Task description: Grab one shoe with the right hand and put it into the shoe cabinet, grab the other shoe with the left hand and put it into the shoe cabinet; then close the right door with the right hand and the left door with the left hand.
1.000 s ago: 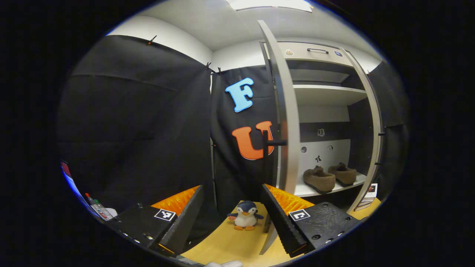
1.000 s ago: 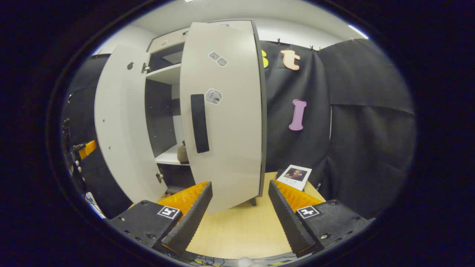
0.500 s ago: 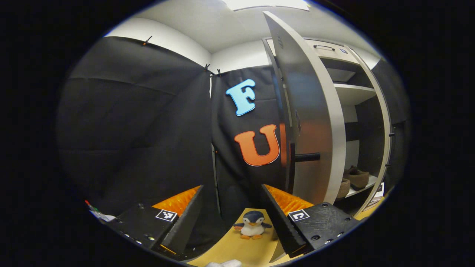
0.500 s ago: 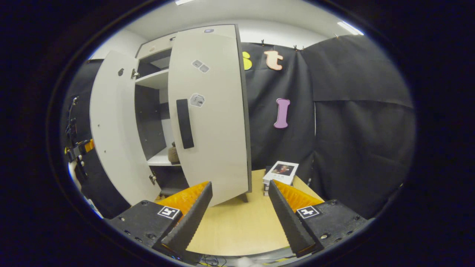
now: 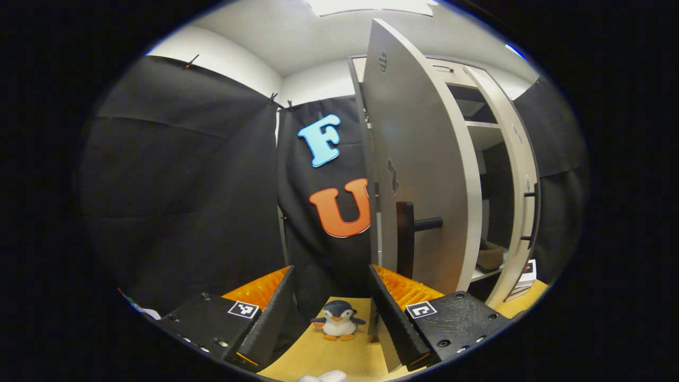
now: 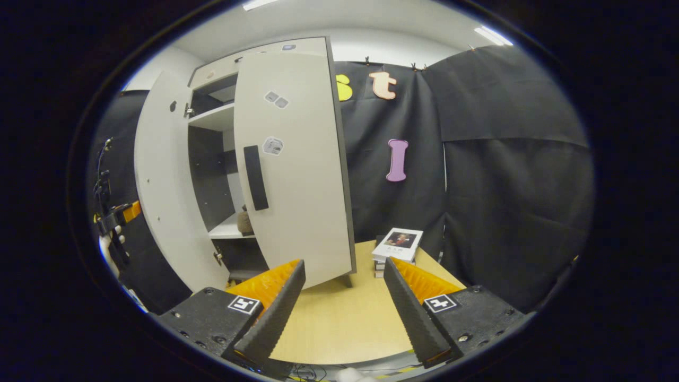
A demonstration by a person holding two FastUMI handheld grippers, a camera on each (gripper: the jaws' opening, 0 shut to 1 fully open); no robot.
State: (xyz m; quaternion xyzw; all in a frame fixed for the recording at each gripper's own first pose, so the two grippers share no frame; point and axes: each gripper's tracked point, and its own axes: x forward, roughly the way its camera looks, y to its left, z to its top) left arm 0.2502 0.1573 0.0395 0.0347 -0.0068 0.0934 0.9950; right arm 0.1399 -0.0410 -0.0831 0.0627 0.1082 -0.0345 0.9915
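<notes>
A: Closing the doors is the step in hand. Both doors stand part-way shut. In the left gripper view the left door (image 5: 419,175) is angled across the cabinet opening, and the left gripper (image 5: 331,318) sits low in front of it, fingers spread wide with nothing between them.

B: Why spread and empty?

A: A door is pushed, not gripped, so an open claw is the sensible configuration. Its inner finger (image 5: 395,318) lies close to the door's lower edge, near the dark handle (image 5: 406,239); contact cannot be confirmed.

B: Location of the shoes?

A: Inside the shoe cabinet (image 6: 212,159), on the lower shelf. One brown shoe (image 5: 490,257) shows through the remaining gap in the left gripper view; the right gripper view shows a small part of a shoe (image 6: 245,223) between the doors. By this evidence the placing steps are complete.

B: Right side?

A: The right gripper (image 6: 342,313) is likewise wide open and holds nothing, standing apart from the right door (image 6: 292,170), which hangs partly closed with its dark handle (image 6: 255,178) facing outward.

B: Obstructions?

A: A toy penguin (image 5: 338,321) stands on the wooden floor (image 6: 339,323) near the left door, and a stack of books (image 6: 397,246) lies beside the cabinet's right side. Neither appears to lie in a door's swing path.
</notes>
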